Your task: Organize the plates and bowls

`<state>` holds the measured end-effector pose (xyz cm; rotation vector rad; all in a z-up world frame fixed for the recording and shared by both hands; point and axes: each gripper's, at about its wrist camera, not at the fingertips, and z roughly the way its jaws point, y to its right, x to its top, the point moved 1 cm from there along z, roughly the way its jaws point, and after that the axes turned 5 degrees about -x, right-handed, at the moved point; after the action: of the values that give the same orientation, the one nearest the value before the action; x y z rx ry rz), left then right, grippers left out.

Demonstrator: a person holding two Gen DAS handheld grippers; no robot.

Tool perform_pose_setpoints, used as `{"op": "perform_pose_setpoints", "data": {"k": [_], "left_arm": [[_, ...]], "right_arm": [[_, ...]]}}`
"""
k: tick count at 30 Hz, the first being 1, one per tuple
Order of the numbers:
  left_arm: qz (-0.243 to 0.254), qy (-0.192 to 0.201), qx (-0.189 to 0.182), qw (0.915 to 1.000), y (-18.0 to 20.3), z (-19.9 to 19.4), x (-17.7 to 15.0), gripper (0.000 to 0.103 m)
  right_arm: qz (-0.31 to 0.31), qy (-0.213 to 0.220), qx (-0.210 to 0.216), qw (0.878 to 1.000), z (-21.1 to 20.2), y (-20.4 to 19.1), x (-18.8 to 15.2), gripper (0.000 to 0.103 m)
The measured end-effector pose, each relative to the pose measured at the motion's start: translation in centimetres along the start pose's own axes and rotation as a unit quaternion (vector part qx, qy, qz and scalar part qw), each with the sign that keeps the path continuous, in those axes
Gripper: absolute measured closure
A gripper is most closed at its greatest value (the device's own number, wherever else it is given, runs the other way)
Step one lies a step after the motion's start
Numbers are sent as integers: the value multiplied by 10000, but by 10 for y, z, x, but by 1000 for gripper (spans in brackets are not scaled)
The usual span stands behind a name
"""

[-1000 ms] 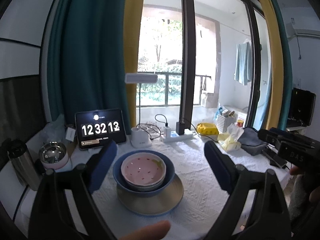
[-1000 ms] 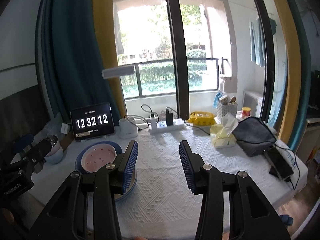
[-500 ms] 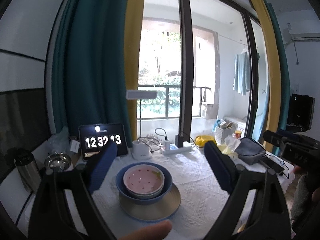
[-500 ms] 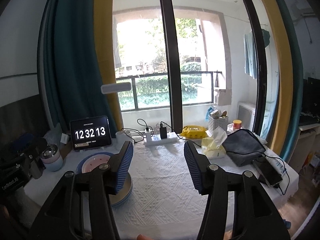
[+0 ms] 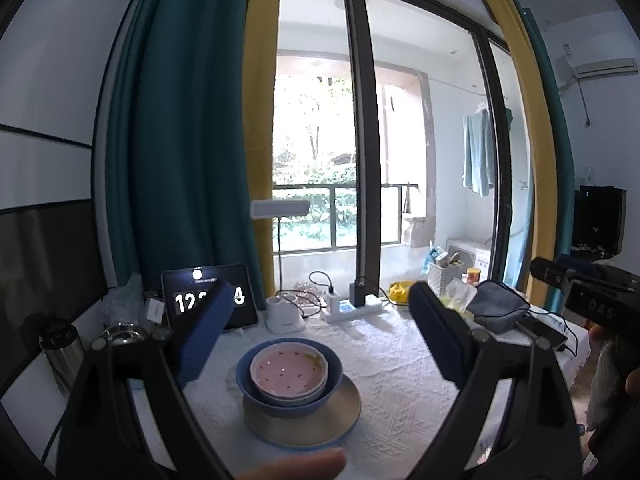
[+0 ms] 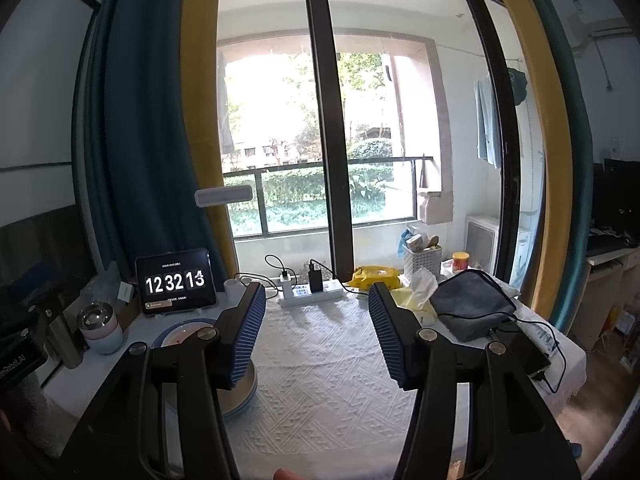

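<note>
Stack being left nested on desk: pink bowl in blue bowl on plate. Both grippers, left and right, being held empty, jaws apart. Organizing judged nearly finished; next, stack alignment being checked.

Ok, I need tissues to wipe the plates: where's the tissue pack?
In the right wrist view the yellow tissue pack sits on the table's right side, just left of the grey folded cloth.

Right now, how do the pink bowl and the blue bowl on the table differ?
The pink bowl is smaller and speckled with dark flecks inside; the blue bowl is wider and plain. The pink bowl sits nested inside the blue bowl, while the blue bowl rests on a tan plate. Both are round, upright and untouched by the open grippers.
</note>
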<state>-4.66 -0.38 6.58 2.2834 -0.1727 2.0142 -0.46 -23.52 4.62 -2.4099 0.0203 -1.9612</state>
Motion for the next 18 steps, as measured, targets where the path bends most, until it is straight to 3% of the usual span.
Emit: {"op": "perform_pose_setpoints", "data": {"k": [18], "left_arm": [[-26, -12, 1, 10000, -1, 2, 0, 12]], "right_arm": [[-3, -24, -10, 10000, 1, -1, -1, 46]]}}
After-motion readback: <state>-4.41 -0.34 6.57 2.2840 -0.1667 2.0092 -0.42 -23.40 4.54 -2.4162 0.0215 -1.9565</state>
